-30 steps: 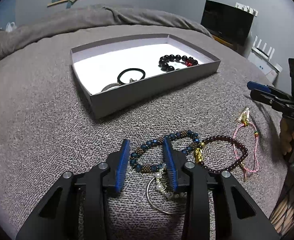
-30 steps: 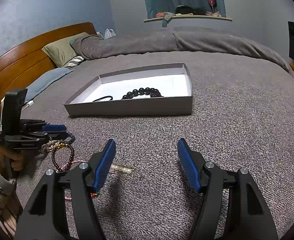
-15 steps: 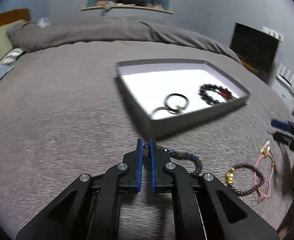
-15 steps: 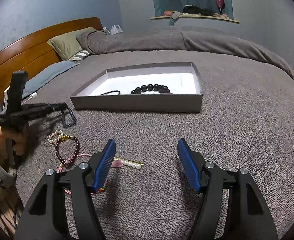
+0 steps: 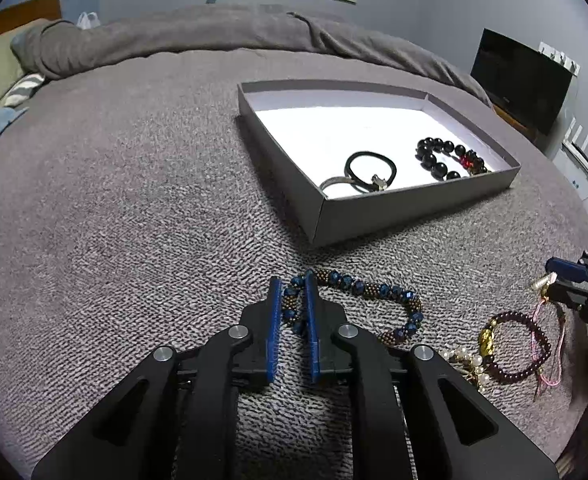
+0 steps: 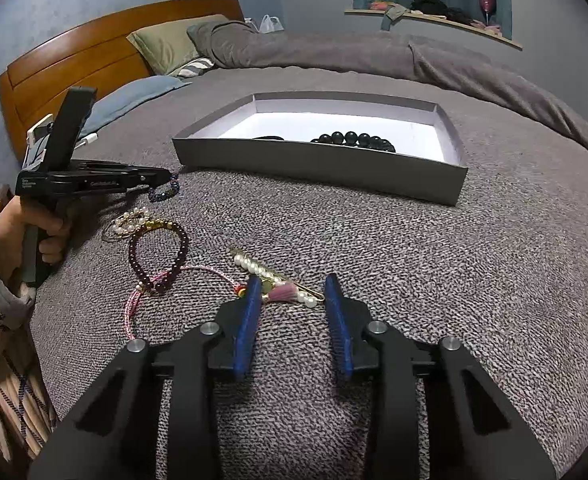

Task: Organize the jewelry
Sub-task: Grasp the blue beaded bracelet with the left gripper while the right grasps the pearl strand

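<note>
Left tool (image 5: 293, 296) pinched narrow on 1 end of blue beaded bracelet (image 5: 374, 290), rest trailing right across grey bed cover (image 5: 133, 220). Right tool (image 6: 294, 300) spread wide, gripping nothing, low over pearl hairpin (image 6: 271, 278). Just left, maroon bead bracelet (image 6: 155, 254) over pink cord (image 6: 197, 269). Beyond, grey box (image 5: 374, 208) with black hair tie (image 5: 370, 166) and black bead bracelet (image 5: 442, 152).

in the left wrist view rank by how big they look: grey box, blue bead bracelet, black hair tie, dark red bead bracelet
1. grey box
2. blue bead bracelet
3. dark red bead bracelet and black hair tie: similar; the tie lies farther away, so unsure.
</note>
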